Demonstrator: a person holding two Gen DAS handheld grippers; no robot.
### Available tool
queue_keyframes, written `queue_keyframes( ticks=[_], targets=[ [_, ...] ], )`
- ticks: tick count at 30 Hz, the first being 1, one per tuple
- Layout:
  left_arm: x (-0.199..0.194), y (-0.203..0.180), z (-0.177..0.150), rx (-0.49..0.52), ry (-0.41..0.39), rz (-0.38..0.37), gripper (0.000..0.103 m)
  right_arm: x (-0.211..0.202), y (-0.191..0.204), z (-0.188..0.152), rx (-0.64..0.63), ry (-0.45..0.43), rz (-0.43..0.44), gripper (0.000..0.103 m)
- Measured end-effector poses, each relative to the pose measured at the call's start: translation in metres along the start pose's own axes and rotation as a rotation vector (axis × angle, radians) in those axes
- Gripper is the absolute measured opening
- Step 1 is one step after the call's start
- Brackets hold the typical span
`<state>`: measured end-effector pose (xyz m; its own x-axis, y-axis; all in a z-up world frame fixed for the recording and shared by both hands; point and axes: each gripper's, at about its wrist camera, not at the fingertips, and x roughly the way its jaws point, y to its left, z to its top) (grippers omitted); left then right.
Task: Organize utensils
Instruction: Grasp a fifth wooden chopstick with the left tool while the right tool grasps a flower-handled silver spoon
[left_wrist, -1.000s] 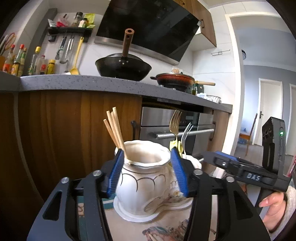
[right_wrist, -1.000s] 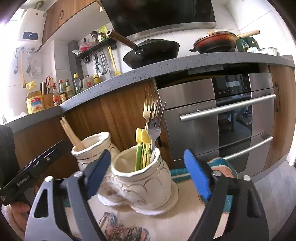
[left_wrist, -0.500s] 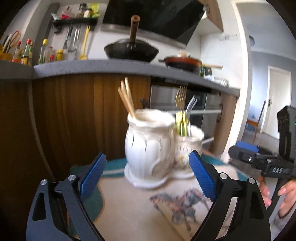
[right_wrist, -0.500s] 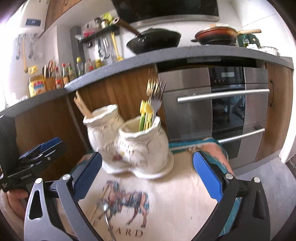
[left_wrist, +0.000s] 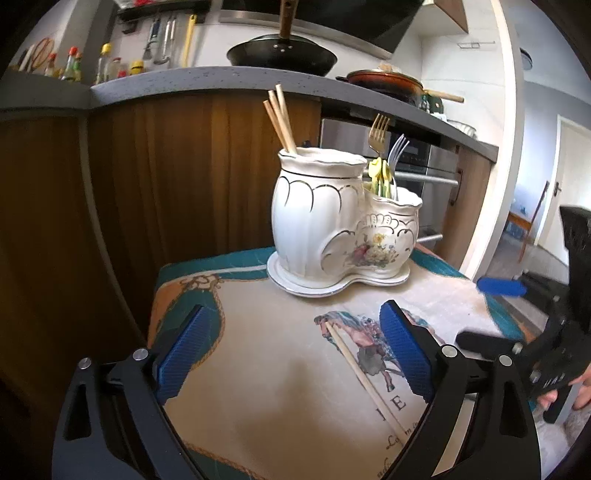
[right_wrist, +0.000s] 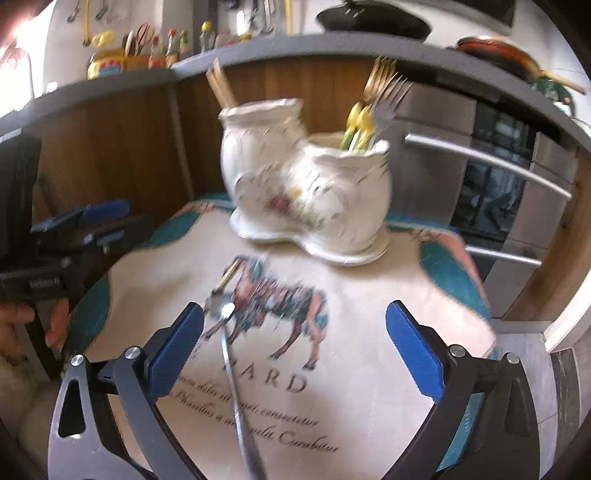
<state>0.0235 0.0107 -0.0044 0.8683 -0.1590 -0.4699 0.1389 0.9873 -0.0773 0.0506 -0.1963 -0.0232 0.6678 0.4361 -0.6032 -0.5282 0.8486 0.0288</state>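
Note:
A white two-pot ceramic holder (left_wrist: 332, 225) stands at the far side of the printed tablecloth (left_wrist: 266, 387); it also shows in the right wrist view (right_wrist: 310, 192). Its taller pot holds wooden chopsticks (left_wrist: 279, 118), its lower pot forks (left_wrist: 380, 136) and yellow-green utensils. A loose chopstick (left_wrist: 364, 376) lies on the cloth inside my open, empty left gripper (left_wrist: 295, 350). A metal spoon (right_wrist: 231, 362) lies on the cloth, its bowl beside a chopstick tip (right_wrist: 229, 275), inside my open, empty right gripper (right_wrist: 295, 347).
Wooden cabinets (left_wrist: 184, 177) and a grey counter with a black wok (left_wrist: 282, 55) stand behind the table. A steel oven (right_wrist: 498, 177) is at the right. The right gripper shows at the right edge of the left wrist view (left_wrist: 517, 314). The table edges are close.
My left gripper let go of the tall pot and opened. Both grippers pulled back from the holder and tilted down, so the loose chopstick and spoon on the cloth came into view.

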Motion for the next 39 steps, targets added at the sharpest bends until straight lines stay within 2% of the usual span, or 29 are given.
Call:
queue_keyframes(
  ticks=[1, 8, 14, 16, 18, 23, 27, 30, 32, 34, 39],
  targets=[
    [0.001, 0.0, 0.0, -0.005, 0.006, -0.003, 0.093, 0.002, 0.002, -0.001, -0.005, 0.019, 0.014, 0.092],
    [0.008, -0.002, -0.004, -0.001, 0.05, -0.021, 0.093, 0.026, 0.026, -0.013, -0.087, 0.161, 0.078, 0.053],
    [0.017, -0.005, -0.007, 0.003, 0.101, -0.039, 0.093, 0.035, 0.04, -0.015, -0.126, 0.196, 0.098, 0.026],
    [0.019, -0.005, -0.008, 0.004, 0.11, -0.046, 0.093, 0.039, 0.042, -0.016, -0.135, 0.203, 0.087, 0.021],
    [0.019, -0.005, -0.008, 0.005, 0.114, -0.047, 0.093, 0.04, 0.044, -0.016, -0.149, 0.201, 0.096, 0.004],
    [0.022, -0.017, -0.012, 0.062, 0.145, -0.046, 0.093, 0.035, 0.037, -0.011, -0.111, 0.17, 0.061, 0.003],
    [0.03, -0.04, -0.021, 0.146, 0.225, -0.086, 0.089, 0.028, 0.019, -0.003, -0.043, 0.13, 0.025, 0.003],
    [0.036, -0.05, -0.028, 0.187, 0.279, -0.096, 0.073, 0.03, 0.011, -0.001, -0.01, 0.125, 0.012, 0.003],
    [0.04, -0.055, -0.033, 0.213, 0.311, -0.094, 0.058, 0.031, 0.011, -0.002, -0.012, 0.13, 0.016, 0.003],
    [0.042, -0.057, -0.037, 0.232, 0.341, -0.109, 0.049, 0.03, 0.013, -0.002, -0.018, 0.131, 0.017, 0.003],
    [0.042, -0.054, -0.038, 0.248, 0.356, -0.138, 0.024, 0.029, 0.016, -0.004, -0.022, 0.135, 0.031, 0.003]
  ],
)
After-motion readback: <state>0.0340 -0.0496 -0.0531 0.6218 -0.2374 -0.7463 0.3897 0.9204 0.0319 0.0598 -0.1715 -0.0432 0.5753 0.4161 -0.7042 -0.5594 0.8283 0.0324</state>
